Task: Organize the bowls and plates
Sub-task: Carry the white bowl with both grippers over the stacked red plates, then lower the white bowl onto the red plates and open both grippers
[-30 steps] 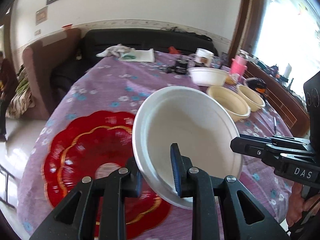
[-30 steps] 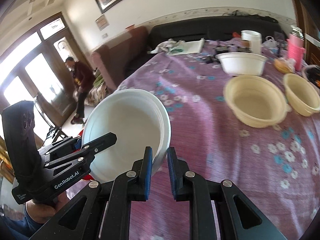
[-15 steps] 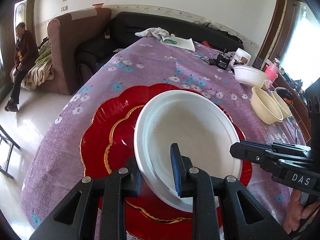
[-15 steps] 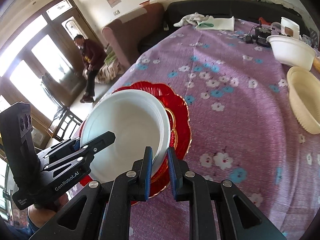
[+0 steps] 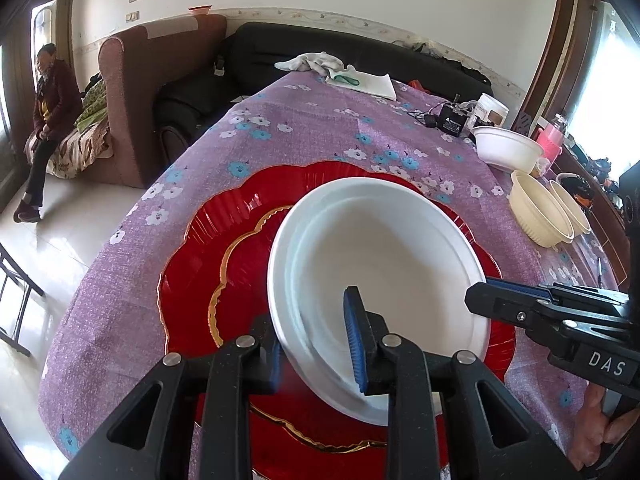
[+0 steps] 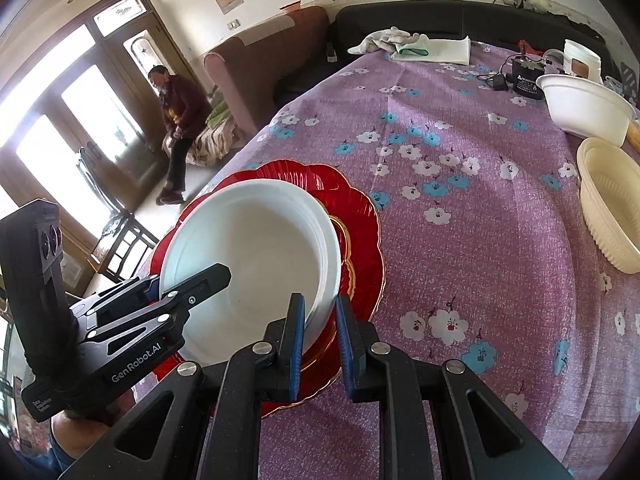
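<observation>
A deep white plate lies tilted over the big red scalloped plate on the purple flowered cloth. My left gripper has the plate's near rim between its blue pads, and its jaws are opening slightly. The right gripper is shut on the opposite rim of the white plate, above the red plate. Each gripper shows in the other's view: the right gripper on the right, the left gripper on the left. Whether the white plate rests on the red one is hidden.
Two cream bowls and a white bowl stand at the table's right side, with a black charger and a pink bottle behind. Cloths lie at the far end. A person sits beyond the left edge.
Both grippers carried the white plate left and down, from over the bare cloth to over the red plate. In the last half second they held still, and the left jaws widened a little.
</observation>
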